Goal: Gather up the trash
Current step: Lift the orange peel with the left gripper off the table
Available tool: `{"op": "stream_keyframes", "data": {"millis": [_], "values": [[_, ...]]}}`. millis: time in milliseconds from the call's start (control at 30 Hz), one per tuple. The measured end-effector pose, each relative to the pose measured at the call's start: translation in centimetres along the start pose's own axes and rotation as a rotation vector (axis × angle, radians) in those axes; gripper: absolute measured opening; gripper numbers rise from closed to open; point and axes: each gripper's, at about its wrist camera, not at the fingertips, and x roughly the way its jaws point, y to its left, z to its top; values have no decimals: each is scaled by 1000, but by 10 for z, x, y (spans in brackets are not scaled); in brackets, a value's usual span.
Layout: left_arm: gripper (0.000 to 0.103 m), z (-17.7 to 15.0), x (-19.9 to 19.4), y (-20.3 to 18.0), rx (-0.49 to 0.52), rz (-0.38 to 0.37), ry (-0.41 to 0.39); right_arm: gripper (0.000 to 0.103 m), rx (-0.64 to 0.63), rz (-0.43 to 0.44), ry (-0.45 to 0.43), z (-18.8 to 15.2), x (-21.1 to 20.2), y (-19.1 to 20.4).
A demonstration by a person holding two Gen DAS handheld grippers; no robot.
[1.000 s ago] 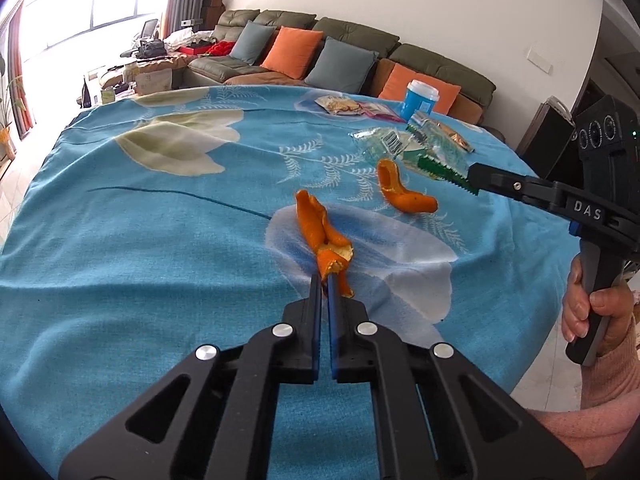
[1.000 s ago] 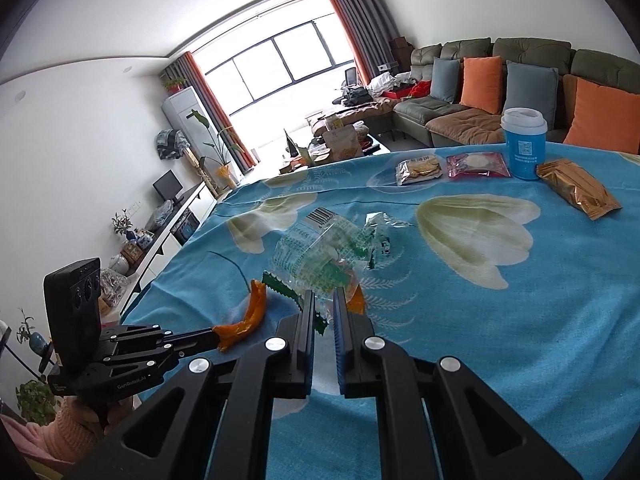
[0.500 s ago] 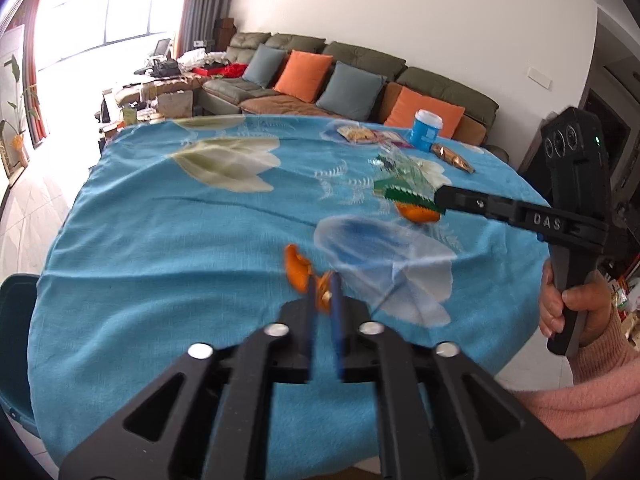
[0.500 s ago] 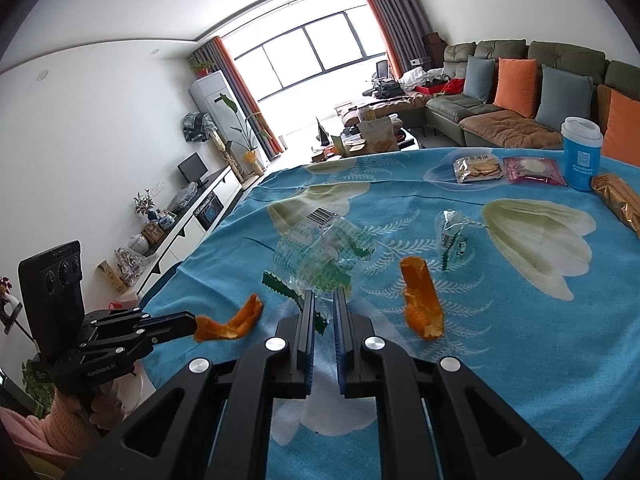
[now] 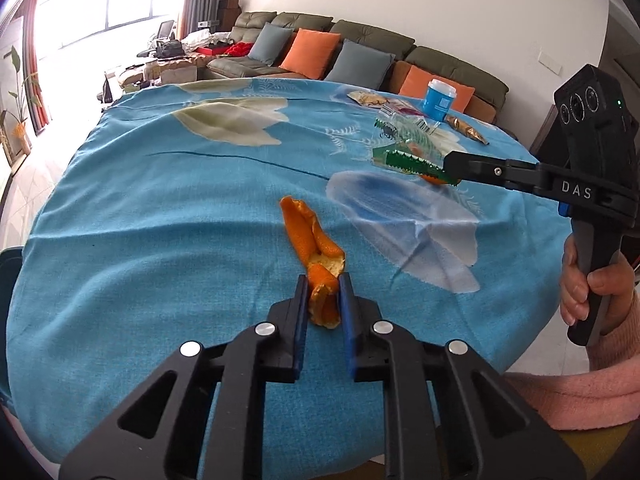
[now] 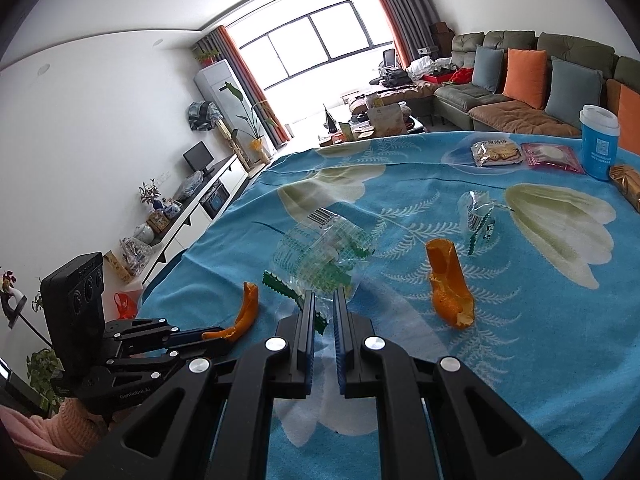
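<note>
My left gripper [image 5: 323, 280] is shut on a long strip of orange peel [image 5: 308, 236] and holds it above the blue flowered tablecloth [image 5: 160, 240]. It also shows in the right wrist view [image 6: 240, 320]. My right gripper [image 6: 323, 296] is shut on a clear plastic wrapper with green print [image 6: 320, 252], seen in the left wrist view [image 5: 404, 156] lifted over the table. A second orange peel [image 6: 448, 284] and a small crumpled clear wrapper [image 6: 478, 216] lie on the cloth to the right of my right gripper.
At the table's far side stand a blue paper cup [image 6: 598, 140], two snack packets [image 6: 496, 152] and a golden packet [image 6: 628, 180]. A sofa with orange and grey cushions [image 6: 520, 72] is behind. A dark chair [image 5: 8, 276] sits at the left edge.
Both grippers have lifted and pulled back from the table with their loads. The left gripper's peel strip now hangs free of the cloth. The second peel and small wrapper have come into view.
</note>
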Motion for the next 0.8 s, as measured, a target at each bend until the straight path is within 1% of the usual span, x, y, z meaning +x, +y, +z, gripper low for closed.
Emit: {"op": "stream_keyframes", "data": {"millis": [100, 267, 433, 800], "values": [[14, -1, -5, 1, -1, 13, -8, 8, -10, 14, 2, 2, 3, 3], [14, -1, -27, 9, -20, 40, -50, 8, -42, 48, 10, 6, 12, 19], [14, -2, -49, 24, -48, 92, -88, 8, -79, 87, 22, 10, 22, 39], [14, -13, -92, 67, -133, 211, -138, 8, -165, 177, 56, 16, 47, 88]]}}
